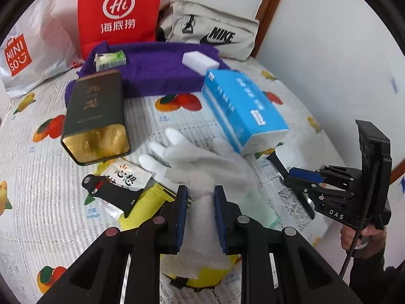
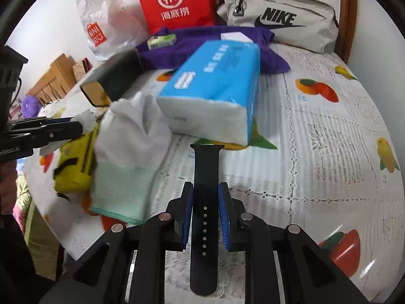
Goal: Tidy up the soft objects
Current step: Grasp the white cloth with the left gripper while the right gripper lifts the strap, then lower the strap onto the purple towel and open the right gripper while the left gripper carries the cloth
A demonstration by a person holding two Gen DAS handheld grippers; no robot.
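Observation:
My left gripper (image 1: pixel 200 197) is shut on the cuff of a white glove (image 1: pixel 202 162), which drapes forward over the table. It also shows in the right wrist view (image 2: pixel 76 124), pinching white fabric. A second white glove with a green cuff (image 2: pixel 126 152) lies flat beside it. My right gripper (image 2: pixel 205 192) is shut on a black watch strap (image 2: pixel 205 177), held just above the cloth. A purple towel (image 1: pixel 157 68) lies at the back with a white sponge (image 1: pixel 200 60) and a green tissue pack (image 1: pixel 110 60) on it. A blue tissue pack (image 1: pixel 240 109) lies in the middle.
A dark tea tin (image 1: pixel 96 119) lies left of the gloves. A yellow pouch (image 2: pixel 73 162), a sachet (image 1: pixel 129 177) and another black strap (image 1: pixel 111 190) lie near the front. A red bag (image 1: pixel 119 10), a Miniso bag (image 1: pixel 22 55) and a Nike bag (image 1: pixel 215 35) line the back wall.

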